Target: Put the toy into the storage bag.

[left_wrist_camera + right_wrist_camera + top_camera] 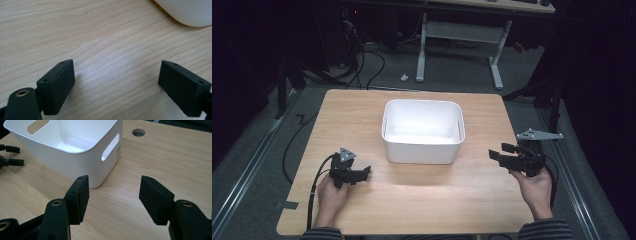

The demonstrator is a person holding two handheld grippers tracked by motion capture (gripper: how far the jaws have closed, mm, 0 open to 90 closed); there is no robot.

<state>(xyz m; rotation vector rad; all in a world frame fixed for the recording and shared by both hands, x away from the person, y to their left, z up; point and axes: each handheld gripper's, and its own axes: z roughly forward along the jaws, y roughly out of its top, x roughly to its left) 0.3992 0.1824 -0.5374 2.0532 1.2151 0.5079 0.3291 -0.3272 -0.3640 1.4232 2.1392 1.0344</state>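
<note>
A white plastic bin (422,131) with cut-out handles stands in the middle of the wooden table (412,190), and it looks empty inside. My left gripper (365,172) rests low over the table at the front left, pointing right toward the bin; its jaws are open with only bare wood between them (117,75). A corner of the bin (186,11) shows at the top right of the left gripper view. My right gripper (498,152) is at the table's right edge, aimed left at the bin (72,147). Its jaws stand apart with nothing between them (113,195).
A round cable hole (138,132) sits in the tabletop beyond the bin. Behind the table are a white desk frame (459,47) and cables on the dark floor (362,65). Bare wood lies in front of the bin between the two hands.
</note>
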